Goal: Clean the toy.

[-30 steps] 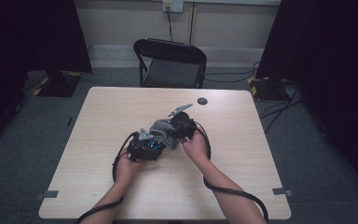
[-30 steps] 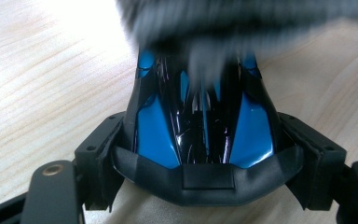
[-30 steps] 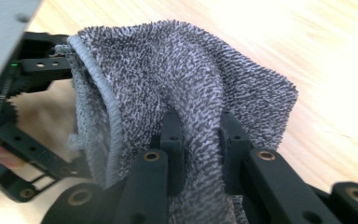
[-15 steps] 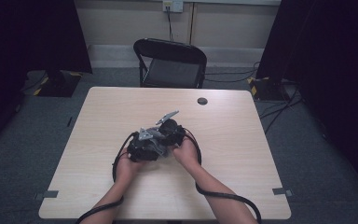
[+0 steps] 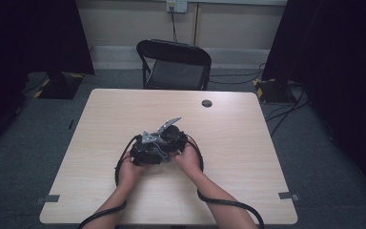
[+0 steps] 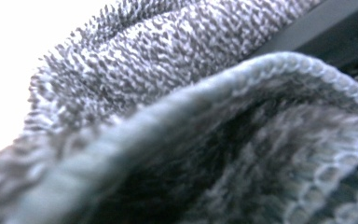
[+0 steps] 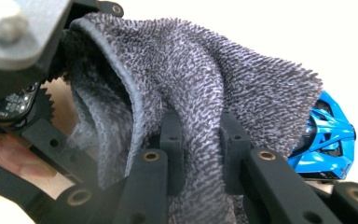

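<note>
High view: the left gripper and right gripper are held together above the pale wooden table, seemingly for folding. Left gripper view: the grey terry cloth is seen close up; the jaws' state cannot be told. Right gripper view: the cloth is pinched between closed jaws. No legible writing is seen.

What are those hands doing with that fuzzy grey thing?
A person sits at a table with a gripper in each hand, both brought close together near the middle. The right gripper has its jaws pinched shut on a grey towel, which drapes up and over them. The left gripper is right against the same towel, so close that its camera sees the cloth as a blur; whether it grips can't be told.
</note>
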